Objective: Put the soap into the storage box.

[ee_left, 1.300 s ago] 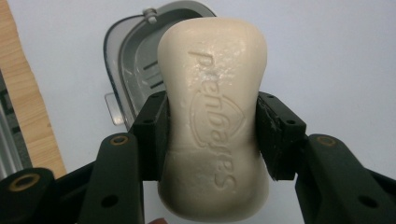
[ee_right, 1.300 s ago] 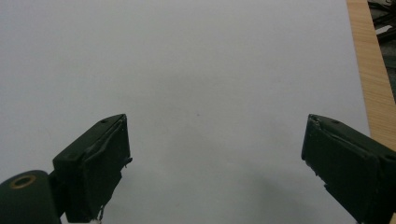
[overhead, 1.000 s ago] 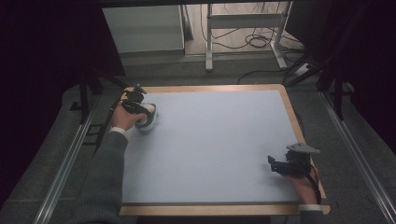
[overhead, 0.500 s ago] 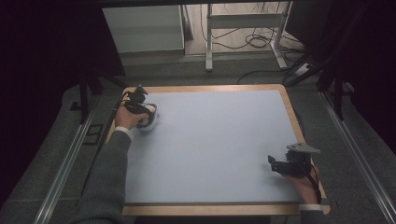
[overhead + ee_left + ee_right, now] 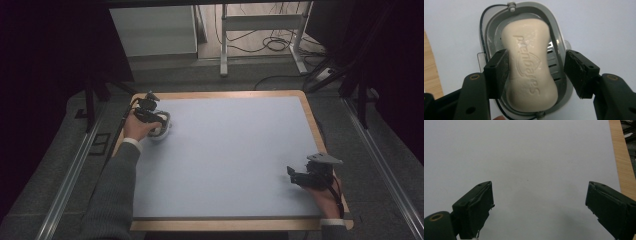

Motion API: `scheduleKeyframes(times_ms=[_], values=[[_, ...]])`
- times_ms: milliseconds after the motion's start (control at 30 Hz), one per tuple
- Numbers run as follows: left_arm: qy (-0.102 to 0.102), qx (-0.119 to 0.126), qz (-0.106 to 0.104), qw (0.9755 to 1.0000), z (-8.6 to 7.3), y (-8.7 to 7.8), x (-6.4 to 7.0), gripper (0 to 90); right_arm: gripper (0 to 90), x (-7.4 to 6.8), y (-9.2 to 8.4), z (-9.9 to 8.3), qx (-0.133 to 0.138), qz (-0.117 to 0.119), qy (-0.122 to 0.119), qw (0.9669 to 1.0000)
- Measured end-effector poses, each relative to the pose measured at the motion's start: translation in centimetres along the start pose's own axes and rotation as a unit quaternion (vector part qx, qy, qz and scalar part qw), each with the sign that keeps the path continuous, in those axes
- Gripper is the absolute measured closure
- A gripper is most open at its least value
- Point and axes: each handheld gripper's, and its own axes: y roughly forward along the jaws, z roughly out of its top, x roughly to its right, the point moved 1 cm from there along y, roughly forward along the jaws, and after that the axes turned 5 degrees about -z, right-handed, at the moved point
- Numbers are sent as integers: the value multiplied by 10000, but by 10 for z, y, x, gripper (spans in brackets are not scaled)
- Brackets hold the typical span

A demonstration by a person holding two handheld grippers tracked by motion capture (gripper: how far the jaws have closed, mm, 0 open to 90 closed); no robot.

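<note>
A cream soap bar [image 5: 529,67] with raised lettering lies in a grey oval soap dish [image 5: 491,27] at the mat's far left. My left gripper [image 5: 537,60] points down over it with the bar between its jaws, which have just been opening. The left jaw stands against the bar's side and the right jaw is a gap away from it. From above, the left gripper [image 5: 150,116] covers most of the dish [image 5: 164,132]. My right gripper [image 5: 296,176] rests near the front right corner, open, with bare mat between the jaws of this right gripper [image 5: 539,195].
A pale blue-grey mat [image 5: 235,150] covers the table, with a wooden border [image 5: 316,125] around it. Beyond the far edge stand a white cabinet [image 5: 152,30] and a metal frame's legs [image 5: 224,45] with loose cables on the floor.
</note>
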Motion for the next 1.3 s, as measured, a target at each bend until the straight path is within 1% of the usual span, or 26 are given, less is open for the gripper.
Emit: scheduleKeyframes(times_ms=[133, 233, 367, 433, 600, 733, 800, 900, 1000, 1067, 1133, 1167, 1200, 1233, 1300], values=[[73, 145, -5, 9999, -2, -10, 4, 357, 77, 0, 0, -1, -3, 4, -8, 10000], [80, 288, -74, 9995, -2, -17, 7, 351, 77, 0, -1, -2, -5, -18, 4, 10000], [169, 407, -143, 9989, -5, -27, 9, 347, 77, 0, -2, -2, -5, -22, 26, 10000], [202, 487, -205, 9984, -7, -33, 11, 341, 77, 1, -2, -3, -20, -34, 18, 10000], [387, 679, -287, 9965, -14, -51, 18, 330, 77, 2, -5, -4, -12, -79, 54, 10000], [558, 788, -452, 9943, -22, -60, 28, 320, 77, 3, -7, -4, 10, -104, 65, 9999], [615, 807, -535, 9934, -27, -60, 32, 309, 77, 3, -7, -4, 24, -105, 57, 9999], [694, 790, -602, 9926, -34, -59, 38, 300, 77, 3, -7, -4, 13, -97, 57, 9999], [777, 852, -676, 9910, -43, -57, 44, 293, 77, 3, -7, -4, 9, -92, 45, 9999], [829, 903, -734, 9897, -50, -55, 48, 291, 77, 3, -7, -4, 7, -94, 50, 9999], [940, 915, -791, 9882, -58, -51, 54, 289, 77, 3, -7, -5, 6, -94, 56, 9999], [966, 927, -861, 9872, -61, -49, 57, 288, 77, 3, -7, -5, 9, -94, 69, 9999], [996, 921, -988, 9858, -65, -46, 61, 287, 77, 4, -7, -5, 10, -95, 68, 9999], [1030, 903, -1014, 9854, -67, -44, 64, 285, 77, 4, -7, -5, 9, -100, 69, 9999], [1127, 883, -989, 9847, -72, -41, 70, 283, 77, 3, -7, -5, 14, -97, 60, 9999]])
